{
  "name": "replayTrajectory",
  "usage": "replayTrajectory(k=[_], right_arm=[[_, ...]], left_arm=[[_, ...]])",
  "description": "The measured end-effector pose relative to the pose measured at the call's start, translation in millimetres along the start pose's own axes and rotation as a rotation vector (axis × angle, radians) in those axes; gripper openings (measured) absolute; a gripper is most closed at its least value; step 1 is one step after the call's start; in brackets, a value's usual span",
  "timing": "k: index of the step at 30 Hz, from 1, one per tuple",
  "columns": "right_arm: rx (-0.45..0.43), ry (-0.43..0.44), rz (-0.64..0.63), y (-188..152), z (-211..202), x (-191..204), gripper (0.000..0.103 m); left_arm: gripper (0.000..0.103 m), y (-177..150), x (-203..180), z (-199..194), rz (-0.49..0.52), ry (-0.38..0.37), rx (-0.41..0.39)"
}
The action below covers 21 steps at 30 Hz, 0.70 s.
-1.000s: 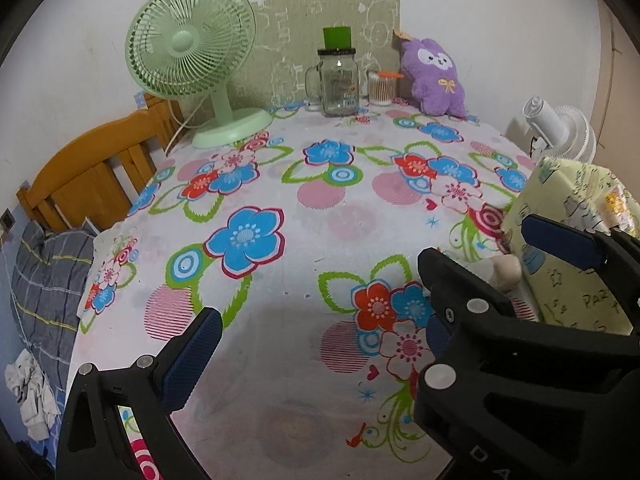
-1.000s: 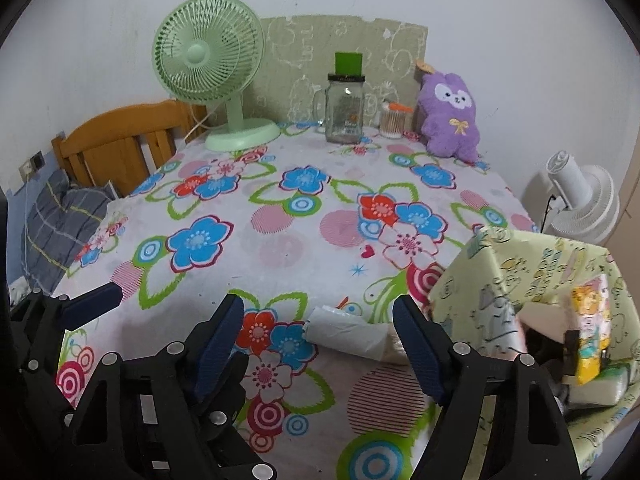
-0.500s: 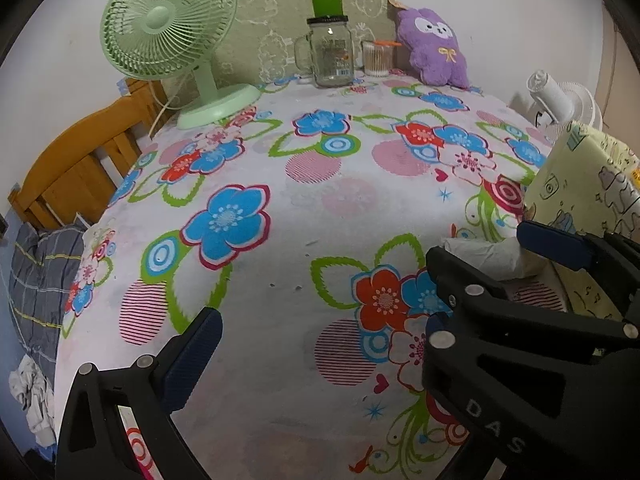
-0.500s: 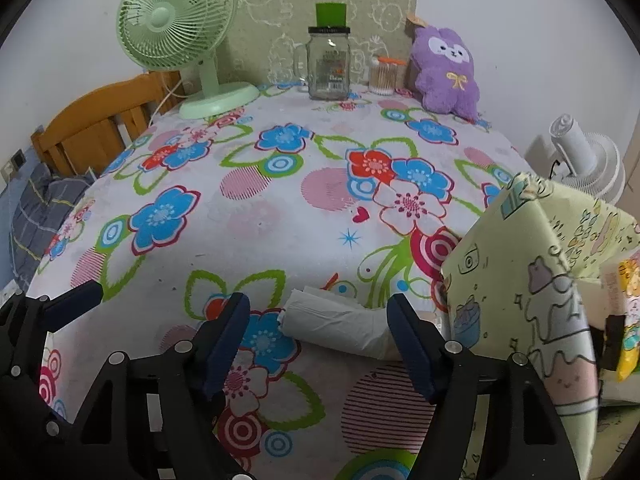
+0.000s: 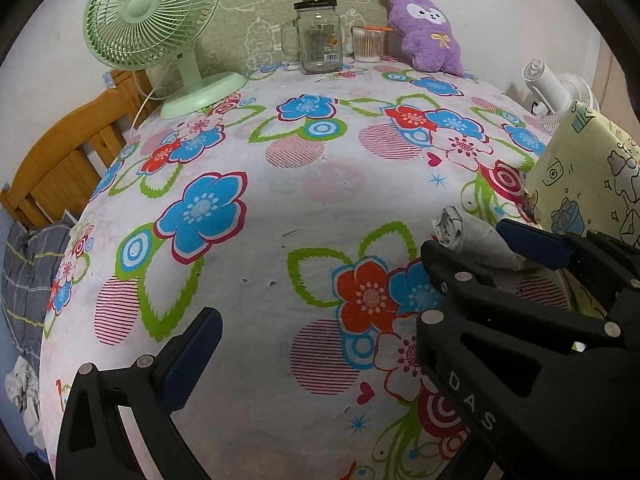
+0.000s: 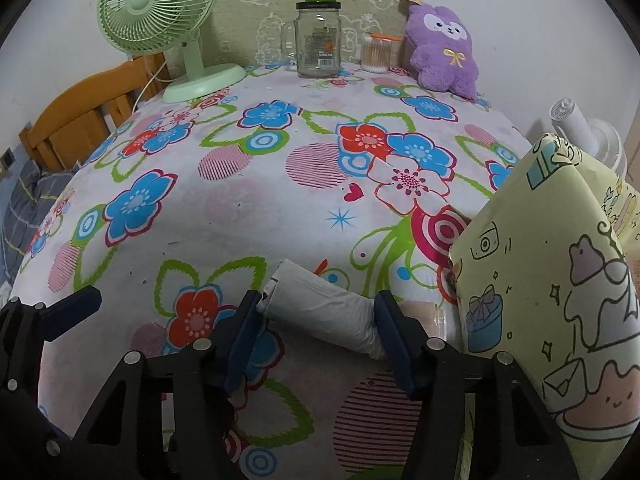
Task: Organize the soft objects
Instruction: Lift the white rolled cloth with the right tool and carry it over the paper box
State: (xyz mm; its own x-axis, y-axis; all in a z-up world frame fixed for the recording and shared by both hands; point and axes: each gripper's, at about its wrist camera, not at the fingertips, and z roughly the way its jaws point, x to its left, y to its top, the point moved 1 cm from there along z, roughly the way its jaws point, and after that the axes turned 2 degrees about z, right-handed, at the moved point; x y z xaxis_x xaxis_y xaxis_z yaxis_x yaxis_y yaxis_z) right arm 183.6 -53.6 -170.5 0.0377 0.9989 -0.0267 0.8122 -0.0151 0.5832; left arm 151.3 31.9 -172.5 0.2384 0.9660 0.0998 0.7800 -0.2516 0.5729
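Note:
A white rolled cloth (image 6: 320, 304) lies on the floral tablecloth (image 6: 248, 216), beside a pale yellow cartoon-print fabric bin (image 6: 540, 280). My right gripper (image 6: 318, 316) straddles the roll lengthwise. Its jaws are closing, and the blue pads (image 6: 390, 328) touch both ends of the roll. In the left wrist view the same roll (image 5: 476, 236) sits between the right gripper's pads. My left gripper (image 5: 320, 332) hovers low over bare tablecloth to the left, open and holding nothing. Only its left finger (image 5: 192, 356) shows; the right gripper hides the other. A purple plush (image 6: 442, 52) leans at the back.
At the table's far edge stand a green desk fan (image 6: 160, 12), a glass mug jar (image 6: 318, 40) with a green cap, and a cotton-swab cup (image 6: 376, 54). A wooden chair (image 6: 80, 120) is at the left. A white fan (image 6: 584, 128) stands beyond the bin.
Both grippers have sunk closer to the table. The right gripper came down over the white roll and its jaws narrowed until the pads reached the roll's ends.

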Motion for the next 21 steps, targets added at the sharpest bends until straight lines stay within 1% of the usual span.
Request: replayTrajectory(k=[6, 11, 21], right_arm=[[0.000, 0.005, -0.005, 0, -1, 0, 0.050], [0.015, 0.056, -0.002, -1, -5, 2, 0.046], [0.016, 0.086, 0.008, -5, -16, 5, 0.045]], left_arm=[[0.103, 0, -1, 0, 0.002, 0.007, -0.001], [0.102, 0, 1, -3, -0.013, -0.007, 0.002], [0.102, -3, 2, -15, -0.017, 0.006, -0.014]])
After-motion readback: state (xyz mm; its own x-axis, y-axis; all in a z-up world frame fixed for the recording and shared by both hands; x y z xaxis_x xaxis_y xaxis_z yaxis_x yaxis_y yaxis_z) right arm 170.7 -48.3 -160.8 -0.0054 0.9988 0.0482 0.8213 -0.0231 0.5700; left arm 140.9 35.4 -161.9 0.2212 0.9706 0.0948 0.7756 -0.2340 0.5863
